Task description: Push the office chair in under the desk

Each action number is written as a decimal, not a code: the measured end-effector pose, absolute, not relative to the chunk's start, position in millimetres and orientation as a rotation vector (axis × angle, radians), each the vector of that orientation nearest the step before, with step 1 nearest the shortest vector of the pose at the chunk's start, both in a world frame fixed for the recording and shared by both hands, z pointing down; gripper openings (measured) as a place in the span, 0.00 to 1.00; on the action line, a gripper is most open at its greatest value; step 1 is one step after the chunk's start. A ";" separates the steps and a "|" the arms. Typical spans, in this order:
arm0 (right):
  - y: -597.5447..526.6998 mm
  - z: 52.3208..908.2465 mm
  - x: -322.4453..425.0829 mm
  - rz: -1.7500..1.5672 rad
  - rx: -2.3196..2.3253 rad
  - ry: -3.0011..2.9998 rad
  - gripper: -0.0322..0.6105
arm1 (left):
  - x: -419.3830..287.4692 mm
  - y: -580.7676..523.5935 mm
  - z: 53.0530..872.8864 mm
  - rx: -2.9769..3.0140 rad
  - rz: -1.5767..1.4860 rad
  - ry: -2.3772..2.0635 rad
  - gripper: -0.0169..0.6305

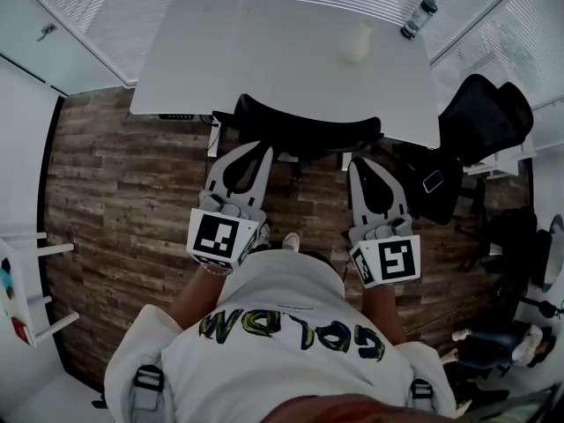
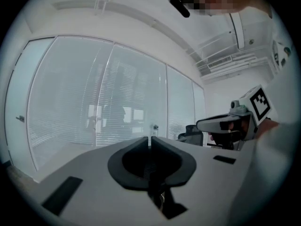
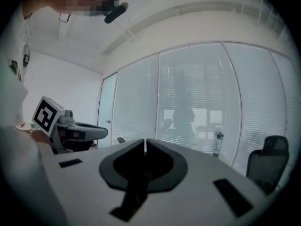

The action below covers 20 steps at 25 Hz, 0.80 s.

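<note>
In the head view the white desk fills the top. The black office chair stands at its front edge, its backrest showing and its seat hidden under the desktop. My left gripper points at the backrest's left part, and my right gripper at its right end. Whether either tip touches the chair I cannot tell. In the left gripper view the left gripper is shut with nothing between its jaws. The right gripper looks the same in the right gripper view. Both gripper views look over the desk at the windows.
A clear bottle and a white vase stand on the desk's far right. A second black chair and dark gear crowd the right side. A white rack sits at the left on the wooden floor.
</note>
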State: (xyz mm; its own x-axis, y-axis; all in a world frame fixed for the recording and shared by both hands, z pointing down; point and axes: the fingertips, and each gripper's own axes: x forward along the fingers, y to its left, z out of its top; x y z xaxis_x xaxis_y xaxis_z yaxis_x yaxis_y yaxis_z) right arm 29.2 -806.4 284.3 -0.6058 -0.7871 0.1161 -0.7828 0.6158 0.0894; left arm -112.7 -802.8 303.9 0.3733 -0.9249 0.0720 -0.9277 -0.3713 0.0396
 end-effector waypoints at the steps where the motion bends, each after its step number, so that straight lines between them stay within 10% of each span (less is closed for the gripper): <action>1: -805.9 283.4 29.6 -0.048 1.318 -2.690 0.09 | -113.3 -802.0 302.6 2.544 0.059 -1.725 0.07; 20: -807.1 283.6 35.3 -0.061 1.340 -2.672 0.08 | -112.6 -804.5 296.8 2.555 0.033 -1.733 0.07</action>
State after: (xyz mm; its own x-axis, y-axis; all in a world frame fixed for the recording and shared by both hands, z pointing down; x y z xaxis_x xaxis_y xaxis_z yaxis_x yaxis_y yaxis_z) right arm 35.3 -807.1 283.6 -0.5889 -0.7997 0.1170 -0.7935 0.5996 0.1043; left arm -112.6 -804.5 296.8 0.3699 -0.9278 0.0482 -0.9290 -0.3687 0.0331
